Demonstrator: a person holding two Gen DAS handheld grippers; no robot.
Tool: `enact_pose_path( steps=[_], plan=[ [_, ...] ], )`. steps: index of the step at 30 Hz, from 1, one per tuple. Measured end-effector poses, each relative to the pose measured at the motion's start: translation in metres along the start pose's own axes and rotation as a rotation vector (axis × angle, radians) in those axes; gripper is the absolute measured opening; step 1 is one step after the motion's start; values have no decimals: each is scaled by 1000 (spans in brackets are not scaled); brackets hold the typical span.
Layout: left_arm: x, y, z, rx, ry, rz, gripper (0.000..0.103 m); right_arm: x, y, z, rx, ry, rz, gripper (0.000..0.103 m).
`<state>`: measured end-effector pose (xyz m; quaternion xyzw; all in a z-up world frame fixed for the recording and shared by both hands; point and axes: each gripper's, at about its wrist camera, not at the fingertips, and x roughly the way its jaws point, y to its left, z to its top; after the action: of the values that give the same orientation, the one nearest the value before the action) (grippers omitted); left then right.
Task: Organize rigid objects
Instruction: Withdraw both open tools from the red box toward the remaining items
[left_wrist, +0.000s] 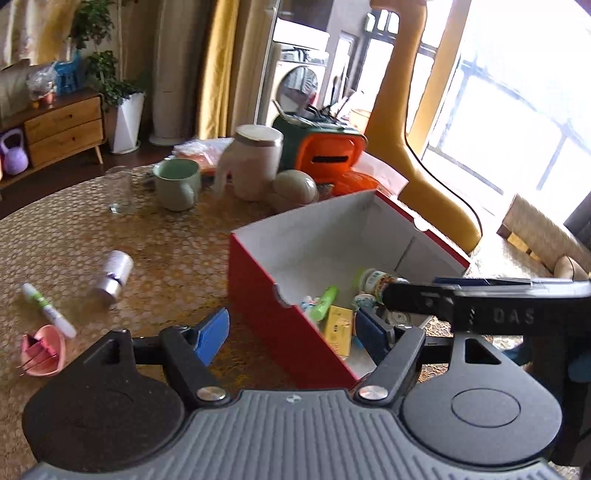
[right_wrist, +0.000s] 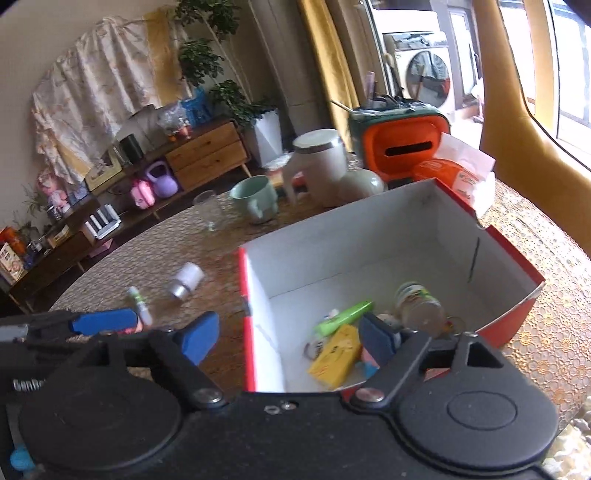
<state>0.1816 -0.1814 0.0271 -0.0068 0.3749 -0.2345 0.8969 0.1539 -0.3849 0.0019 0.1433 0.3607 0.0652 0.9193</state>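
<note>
A red cardboard box (left_wrist: 258, 291) with a white inside stands on the round table. In it lie a green tube (right_wrist: 345, 317), a yellow packet (right_wrist: 336, 356), a small clear bottle (right_wrist: 417, 301) and other small items. Left of the box a white and silver bottle (left_wrist: 112, 275) lies on its side, with a green-capped marker (left_wrist: 48, 308) and a pink dish (left_wrist: 44, 350) of clips nearer the table edge. My left gripper (left_wrist: 291, 334) hangs open over the box's near corner, holding nothing. My right gripper (right_wrist: 288, 339) is open above the box's near wall, empty too.
At the back of the table stand a drinking glass (left_wrist: 120, 194), a green mug (left_wrist: 177, 188), a white jar (left_wrist: 255, 162) and an orange and green container (left_wrist: 325, 151). A yellow chair (left_wrist: 417, 147) rises behind the box. The right gripper's arm (left_wrist: 480, 310) crosses the left wrist view.
</note>
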Motion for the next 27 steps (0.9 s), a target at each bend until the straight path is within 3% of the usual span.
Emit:
enact_pose_path(
  steps=[6, 21, 25, 27],
  plan=[
    [-26, 26, -11, -28, -31, 23, 76, -7, 28, -8, -35, -22, 39, 91],
    [-69, 109, -47, -130, -55, 102, 86, 14, 102, -30, -154, 4, 97, 91],
    [-73, 133, -56, -157, -62, 124, 91, 26, 122, -32, -182, 26, 99, 91],
    [-74, 144, -60, -167, -64, 137, 99, 34, 133, -31, -198, 34, 97, 91]
  ],
)
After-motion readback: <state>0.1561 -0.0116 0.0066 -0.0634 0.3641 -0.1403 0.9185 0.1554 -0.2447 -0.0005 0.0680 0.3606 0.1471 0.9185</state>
